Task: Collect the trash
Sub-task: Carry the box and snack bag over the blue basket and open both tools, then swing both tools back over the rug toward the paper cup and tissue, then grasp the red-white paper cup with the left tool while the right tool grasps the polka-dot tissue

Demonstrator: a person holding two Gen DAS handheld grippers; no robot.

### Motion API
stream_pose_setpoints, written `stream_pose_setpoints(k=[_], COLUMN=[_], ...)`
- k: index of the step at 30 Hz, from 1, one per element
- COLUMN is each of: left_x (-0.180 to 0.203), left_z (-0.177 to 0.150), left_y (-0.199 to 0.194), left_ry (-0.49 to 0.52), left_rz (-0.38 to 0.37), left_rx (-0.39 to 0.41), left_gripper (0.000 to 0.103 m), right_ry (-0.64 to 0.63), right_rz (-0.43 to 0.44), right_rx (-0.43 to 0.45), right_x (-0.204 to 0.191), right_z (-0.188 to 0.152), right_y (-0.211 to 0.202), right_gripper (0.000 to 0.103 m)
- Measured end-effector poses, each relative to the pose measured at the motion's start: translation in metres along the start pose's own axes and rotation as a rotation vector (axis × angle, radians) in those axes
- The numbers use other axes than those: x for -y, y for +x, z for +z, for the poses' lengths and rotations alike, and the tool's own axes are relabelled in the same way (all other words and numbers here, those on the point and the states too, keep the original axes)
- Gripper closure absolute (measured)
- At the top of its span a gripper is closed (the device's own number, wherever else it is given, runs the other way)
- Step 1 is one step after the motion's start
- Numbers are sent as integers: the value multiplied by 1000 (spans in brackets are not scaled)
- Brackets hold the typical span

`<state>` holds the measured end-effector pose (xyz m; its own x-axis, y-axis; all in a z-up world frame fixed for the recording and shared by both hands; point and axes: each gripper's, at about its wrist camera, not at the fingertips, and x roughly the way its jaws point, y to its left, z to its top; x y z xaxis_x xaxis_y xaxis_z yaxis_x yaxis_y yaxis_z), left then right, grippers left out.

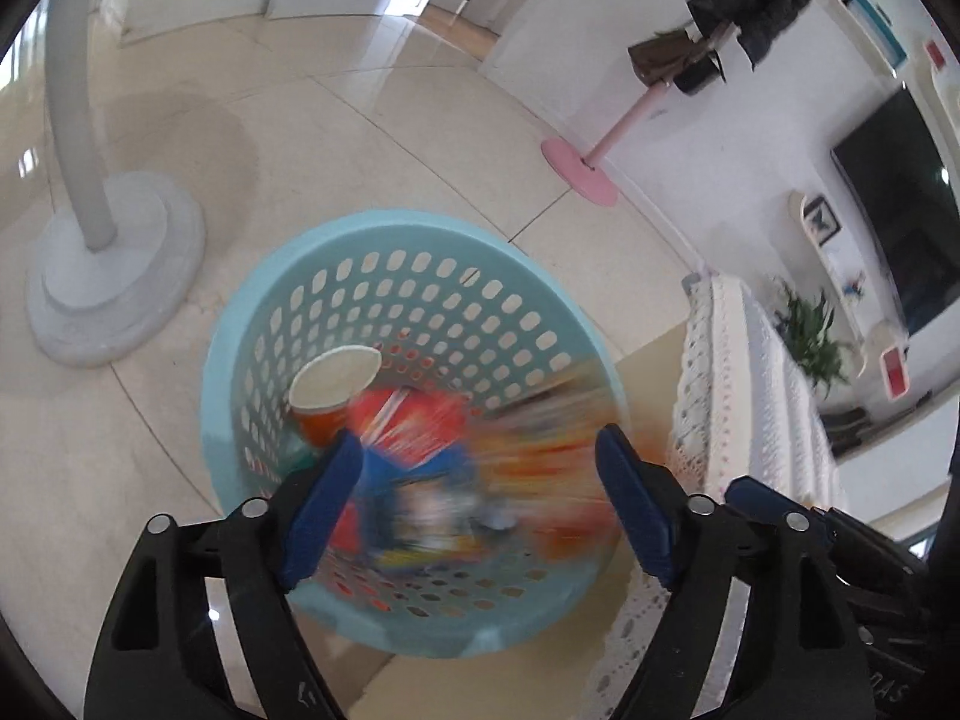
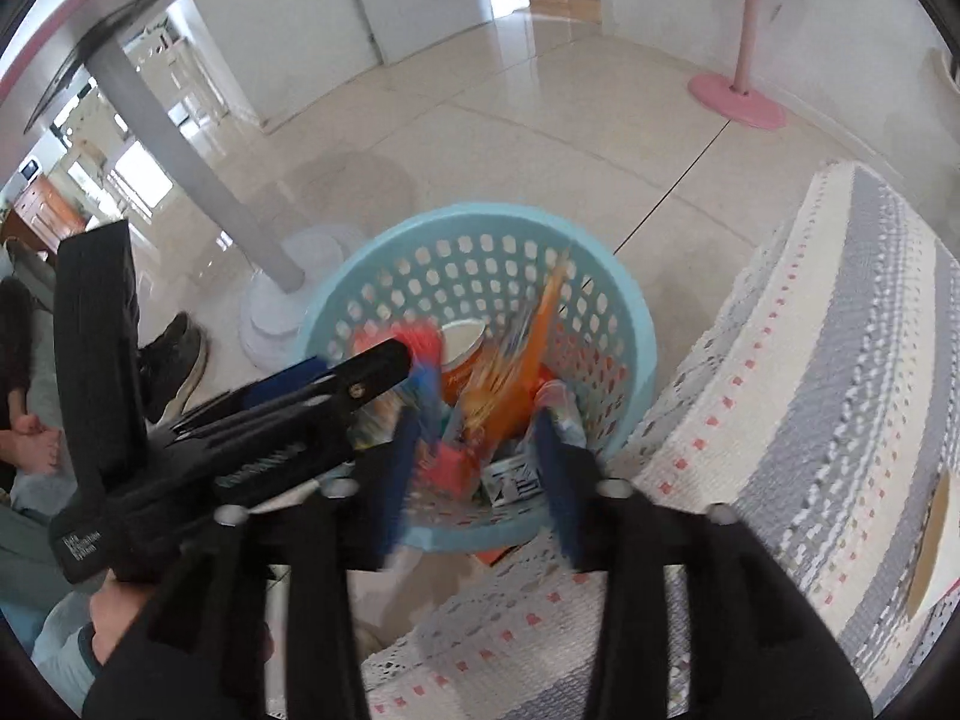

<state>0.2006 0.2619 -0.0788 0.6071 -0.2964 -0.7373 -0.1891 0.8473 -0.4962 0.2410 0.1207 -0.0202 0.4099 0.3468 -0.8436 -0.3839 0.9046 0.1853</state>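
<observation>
Over the pale tiled floor (image 1: 372, 138), beside the grey round base of a stand (image 1: 114, 276), sits the light-blue perforated plastic basket (image 1: 420, 240), and both tools hang above its mouth. On the left side of its inside, an orange paper cup with a white interior (image 1: 333, 387) leans against the wall; next to it lie red, blue and orange wrappers (image 1: 420, 420), blurred in the left wrist view, so their number cannot be told. The left gripper (image 1: 480, 498) stands spread wide with nothing pressed between its blue pads. In the right wrist view, an orange wrapper (image 2: 528, 360) streaks through the air above the basket rim (image 2: 636, 324), apparently dropping in, while the right gripper (image 2: 480, 468) is parted and grasps nothing. At the far right, the white and grey woven cloth (image 2: 810, 360) covers a surface reaching up to the basket's edge. Judging from this, a good share of the trash is already collected; whether more waits elsewhere, the views do not show
</observation>
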Motion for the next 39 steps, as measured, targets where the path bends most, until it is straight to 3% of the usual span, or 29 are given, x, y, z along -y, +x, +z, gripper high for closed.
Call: stream_pose_setpoints(k=[7,12,14,17,22,25,29,33,39], left_x=[3,35,66,118,208,260,303,326,340], left_z=[5,4,-1,-12,-47,-77,-111,-139,-148], left_y=[-22,-50,-64,-79,-81,-68,-31,14,71], left_ry=[15,66,117,218,393,498,565,605,587], left_rz=[22,-65,-124,-204,-281,-340,-370,-353,-300], left_rx=[39,82,98,115,103,76,-13,-101,-188], left_gripper=[25,25,25,25,23,21,21,21,21], right_ry=[49,76,90,132,234,291,372,412,458], right_rz=[6,-47,-92,-169,-341,-417,-460,-436,-375], right_rx=[64,171,238,323,429,427,398,355,279], right_x=[17,42,57,87,150,189,236,271,292], right_z=[-19,-37,-49,-71,-127,-151,-182,-201,-213], right_y=[-32,-89,-123,-161,-222,-236,-235,-220,-175], right_gripper=[58,58,57,46,45,45,45,45,45])
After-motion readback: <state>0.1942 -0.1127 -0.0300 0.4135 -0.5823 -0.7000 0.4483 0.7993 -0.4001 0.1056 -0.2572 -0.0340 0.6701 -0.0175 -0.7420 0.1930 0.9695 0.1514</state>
